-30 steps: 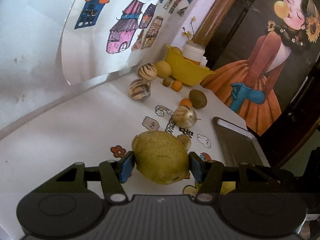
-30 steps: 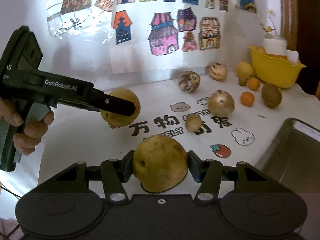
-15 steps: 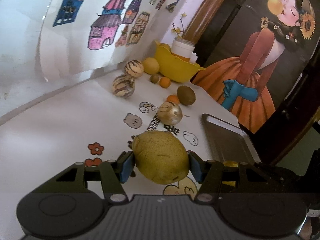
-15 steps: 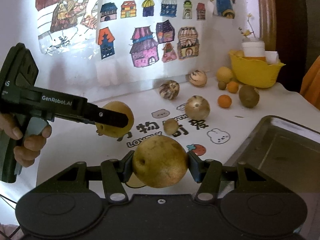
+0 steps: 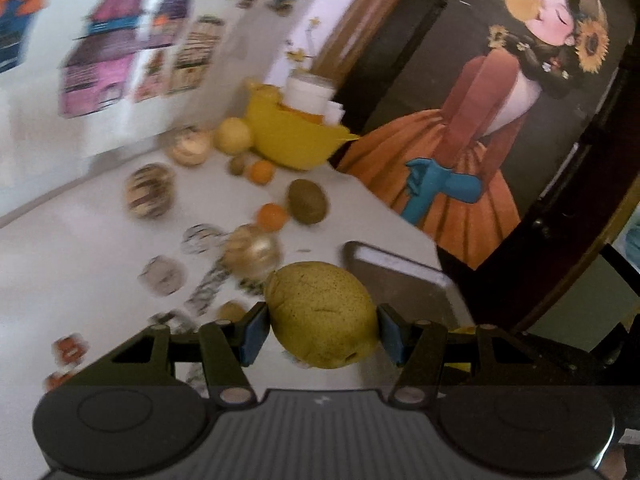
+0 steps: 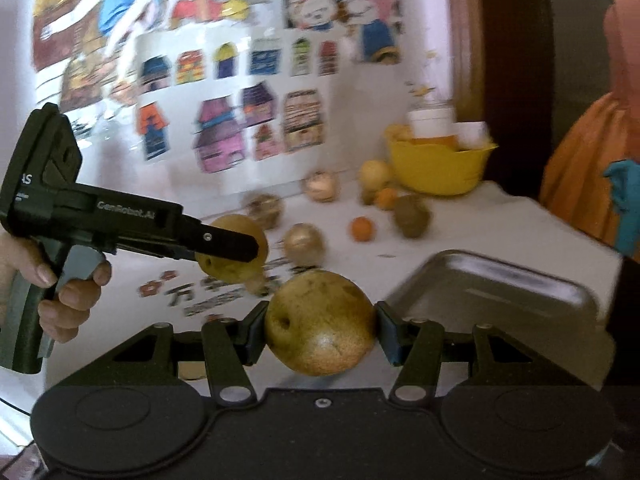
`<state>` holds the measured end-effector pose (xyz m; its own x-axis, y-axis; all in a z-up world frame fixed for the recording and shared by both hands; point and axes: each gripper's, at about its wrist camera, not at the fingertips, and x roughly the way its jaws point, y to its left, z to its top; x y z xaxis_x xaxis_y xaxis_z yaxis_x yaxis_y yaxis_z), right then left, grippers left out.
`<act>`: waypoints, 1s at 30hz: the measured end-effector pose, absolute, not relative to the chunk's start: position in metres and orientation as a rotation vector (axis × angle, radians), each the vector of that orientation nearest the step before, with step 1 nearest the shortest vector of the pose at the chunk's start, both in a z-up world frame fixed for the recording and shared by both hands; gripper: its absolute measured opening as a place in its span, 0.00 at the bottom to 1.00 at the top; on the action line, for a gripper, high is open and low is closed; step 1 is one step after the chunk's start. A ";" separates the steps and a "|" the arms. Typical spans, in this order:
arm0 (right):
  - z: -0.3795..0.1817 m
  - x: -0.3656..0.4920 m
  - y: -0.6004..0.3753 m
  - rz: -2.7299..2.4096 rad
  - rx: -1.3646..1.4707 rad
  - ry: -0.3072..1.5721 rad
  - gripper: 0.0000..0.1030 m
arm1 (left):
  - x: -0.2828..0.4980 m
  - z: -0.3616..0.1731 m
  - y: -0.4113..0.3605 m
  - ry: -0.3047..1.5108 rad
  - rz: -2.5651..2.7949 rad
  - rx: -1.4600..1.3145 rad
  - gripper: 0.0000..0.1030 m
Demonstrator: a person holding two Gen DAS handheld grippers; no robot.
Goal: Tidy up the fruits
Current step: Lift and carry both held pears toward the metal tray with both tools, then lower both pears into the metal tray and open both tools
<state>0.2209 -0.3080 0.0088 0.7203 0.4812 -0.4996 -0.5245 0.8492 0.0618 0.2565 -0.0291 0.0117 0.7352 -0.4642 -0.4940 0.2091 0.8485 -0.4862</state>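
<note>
Left tongs (image 5: 322, 330) clamped on a yellow-green speckled pear (image 5: 322, 314), blue pads (image 5: 253, 332) pressing both sides; pear held off the table (image 5: 80, 248), just short of the metal tray (image 5: 404, 280); right tongs (image 6: 320, 330) clamped on a browner pear (image 6: 320, 322), also lifted, tray (image 6: 512, 292) just ahead-right; in the right wrist view the left tongs sit at left, hand (image 6: 60, 292) on the grip, their pear (image 6: 236, 250) partly hidden behind a finger; loose on the table: golden round fruit (image 5: 254, 252), kiwi (image 5: 308, 202), two small oranges (image 5: 272, 216) (image 5: 261, 171), striped melon-like fruits (image 5: 150, 196), pale yellow fruit (image 5: 234, 136) touching the yellow bowl (image 5: 292, 140) at the back; wall drawings blurred.
</note>
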 end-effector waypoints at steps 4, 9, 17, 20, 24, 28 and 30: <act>0.017 0.238 -0.339 0.464 -0.086 0.533 0.55 | 0.279 0.015 -0.057 0.655 -0.440 -0.406 0.60; 0.015 0.270 -0.370 0.362 -0.105 0.557 0.55 | 0.304 0.012 -0.091 0.661 -0.499 -0.371 0.60; 0.000 0.320 -0.393 0.276 -0.121 0.572 0.55 | 0.335 -0.009 -0.132 0.703 -0.571 -0.328 0.60; -0.005 0.336 -0.398 0.261 -0.118 0.583 0.55 | 0.344 -0.015 -0.139 0.709 -0.566 -0.307 0.60; -0.013 0.350 -0.400 0.248 -0.133 0.595 0.55 | 0.351 -0.021 -0.143 0.719 -0.560 -0.293 0.60; -0.021 0.357 -0.399 0.233 -0.136 0.608 0.55 | 0.352 -0.024 -0.147 0.721 -0.559 -0.275 0.60; -0.024 0.359 -0.400 0.227 -0.132 0.614 0.55 | 0.352 -0.026 -0.149 0.726 -0.563 -0.273 0.60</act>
